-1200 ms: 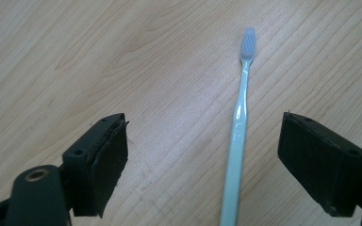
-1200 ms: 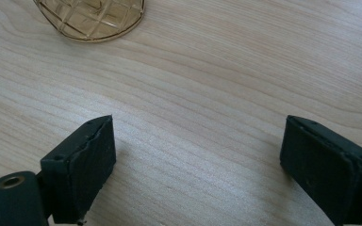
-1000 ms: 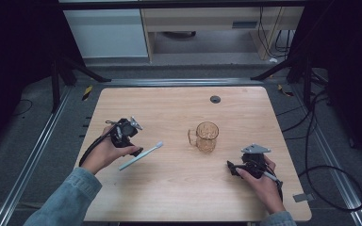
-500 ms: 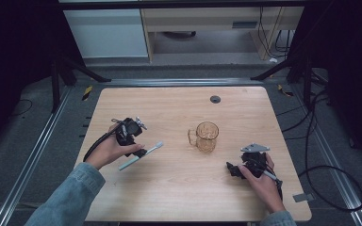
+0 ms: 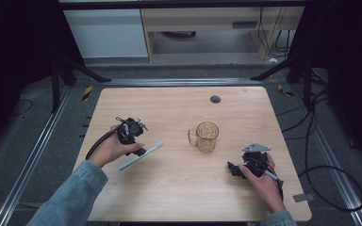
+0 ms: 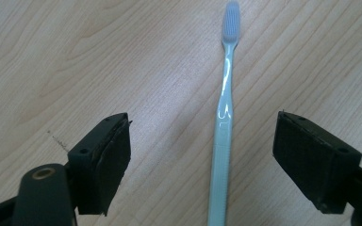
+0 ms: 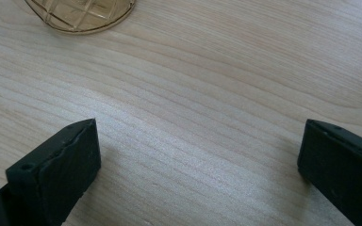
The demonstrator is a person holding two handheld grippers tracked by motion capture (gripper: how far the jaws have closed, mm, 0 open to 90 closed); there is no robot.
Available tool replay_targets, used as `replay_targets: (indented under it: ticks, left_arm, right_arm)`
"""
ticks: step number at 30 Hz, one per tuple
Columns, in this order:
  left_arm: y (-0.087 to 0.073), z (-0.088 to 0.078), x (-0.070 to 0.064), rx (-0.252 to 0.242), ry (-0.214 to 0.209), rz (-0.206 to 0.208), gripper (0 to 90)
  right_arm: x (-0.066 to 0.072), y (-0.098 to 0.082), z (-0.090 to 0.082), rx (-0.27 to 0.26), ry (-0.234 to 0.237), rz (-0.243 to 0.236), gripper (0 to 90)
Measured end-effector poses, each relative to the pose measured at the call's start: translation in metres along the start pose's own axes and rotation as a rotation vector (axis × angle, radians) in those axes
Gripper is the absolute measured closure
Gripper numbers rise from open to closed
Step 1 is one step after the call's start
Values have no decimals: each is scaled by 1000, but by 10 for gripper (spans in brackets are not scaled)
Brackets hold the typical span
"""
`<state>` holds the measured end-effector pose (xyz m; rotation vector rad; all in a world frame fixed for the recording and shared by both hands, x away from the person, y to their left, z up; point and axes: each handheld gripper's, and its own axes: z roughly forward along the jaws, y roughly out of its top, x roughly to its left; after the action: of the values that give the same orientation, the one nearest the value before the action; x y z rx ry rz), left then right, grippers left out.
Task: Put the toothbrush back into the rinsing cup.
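A pale blue toothbrush point(image 5: 141, 156) lies flat on the wooden table point(image 5: 169, 197), bristle end toward the mug. My left gripper point(image 5: 139, 149) hovers over its handle. In the left gripper view the toothbrush point(image 6: 224, 127) runs between the jaws of the left gripper point(image 6: 202, 127). The jaws have just been closing, and both pads still stand clear of the handle. An amber glass mug point(image 5: 206, 136) stands at the table's middle. My right gripper point(image 5: 233, 169) rests low at the front right, open and with nothing in it. Its own view shows the right gripper point(image 7: 201, 136) over bare wood, with the mug base point(image 7: 82, 14) beyond.
A small black disc point(image 5: 215, 99) sits in the tabletop near the far edge. Cables trail from both grippers and off the right side. Dark floor, metal rails and cabinets surround the table.
My left hand has shifted slightly to the right over the toothbrush, which has stayed where it lay. The right hand and the mug have not moved.
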<state>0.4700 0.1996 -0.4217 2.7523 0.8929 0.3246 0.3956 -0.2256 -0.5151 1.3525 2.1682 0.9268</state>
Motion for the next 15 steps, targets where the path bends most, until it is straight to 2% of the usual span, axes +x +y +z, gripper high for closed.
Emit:
replay_targets:
  ticks: [4, 10, 14, 15]
  left_arm:
    - [4, 3, -2, 16, -6, 6, 216]
    - [17, 12, -5, 76, 1, 2, 293]
    - [23, 16, -8, 109, -12, 32, 364]
    - [26, 20, -10, 124, -21, 57, 381]
  right_arm:
    - [0, 0, 0, 0, -1, -1, 4]
    - [0, 0, 0, 0, -1, -1, 5]
    - [0, 0, 0, 0, -1, -1, 5]
    - [0, 0, 0, 0, -1, -1, 5]
